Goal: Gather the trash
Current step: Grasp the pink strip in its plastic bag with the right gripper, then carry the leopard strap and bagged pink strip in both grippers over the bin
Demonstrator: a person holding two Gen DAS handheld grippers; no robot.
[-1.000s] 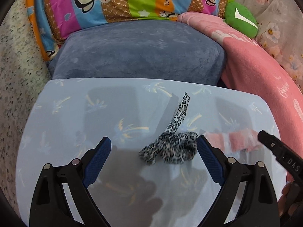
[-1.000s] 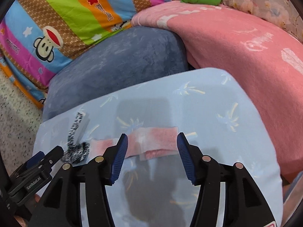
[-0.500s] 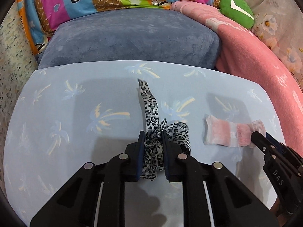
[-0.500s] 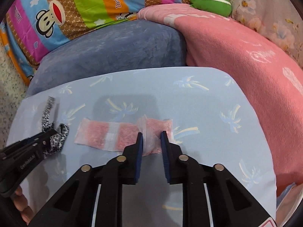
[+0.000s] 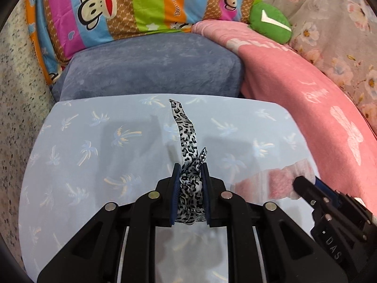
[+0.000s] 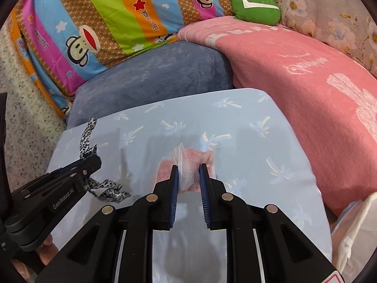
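A leopard-print fabric strip [image 5: 186,139] is pinched in my left gripper [image 5: 190,173], which is shut on it; one tail stands up past the fingertips, and the bunched rest sits between the pads. In the right wrist view the same strip [image 6: 88,139] dangles from the left gripper [image 6: 93,162] at lower left. My right gripper [image 6: 188,172] is shut on a pink and white wrapper [image 6: 198,158], lifted off the light blue palm-print surface [image 6: 247,146]. From the left wrist view the wrapper [image 5: 271,181] and the right gripper [image 5: 304,186] show blurred at lower right.
A grey-blue cushion [image 5: 153,66] lies behind the blue surface, a striped monkey-print quilt [image 5: 132,7] beyond it. A pink blanket [image 6: 306,75] rises on the right with a green plush [image 6: 256,7] on top. A white plastic bag [image 6: 355,231] shows at the lower right edge.
Both grippers went from open over the items to shut on them, then rose and pulled back. The leopard strip and the pink wrapper have left the blue surface.
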